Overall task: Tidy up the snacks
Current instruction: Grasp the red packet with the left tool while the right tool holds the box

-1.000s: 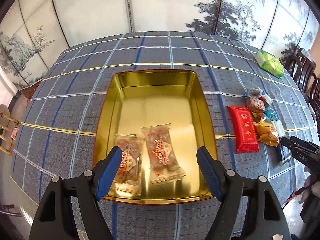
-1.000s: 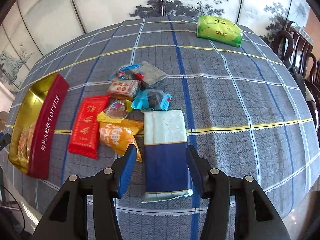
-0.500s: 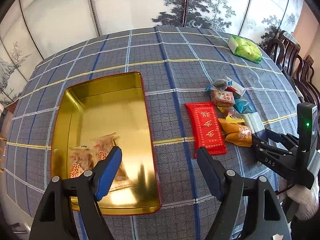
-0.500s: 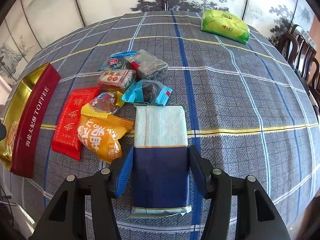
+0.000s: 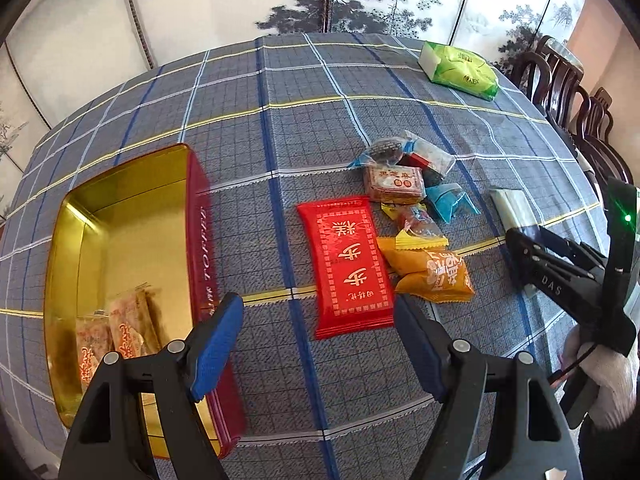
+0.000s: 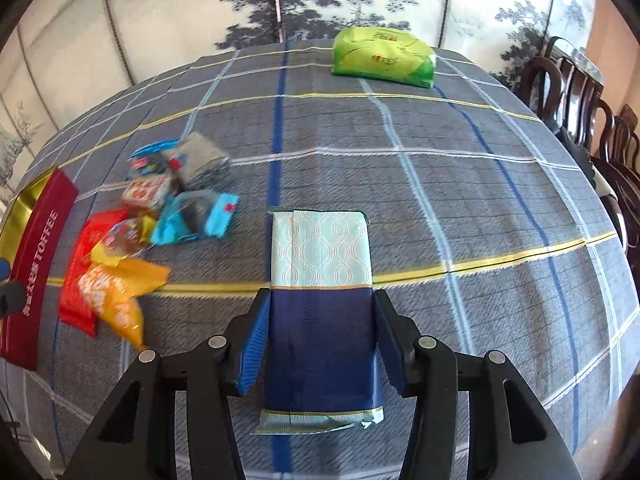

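Fingers: our right gripper (image 6: 318,340) has just been closing, its pads now pressed on the blue-and-pale packet (image 6: 320,280) lying flat on the checked cloth (image 6: 440,184). Our left gripper (image 5: 318,344) stands wide and empty, swung from the gold tin (image 5: 120,220) (two packets inside) to the red packet (image 5: 346,264). Next pickups look set.
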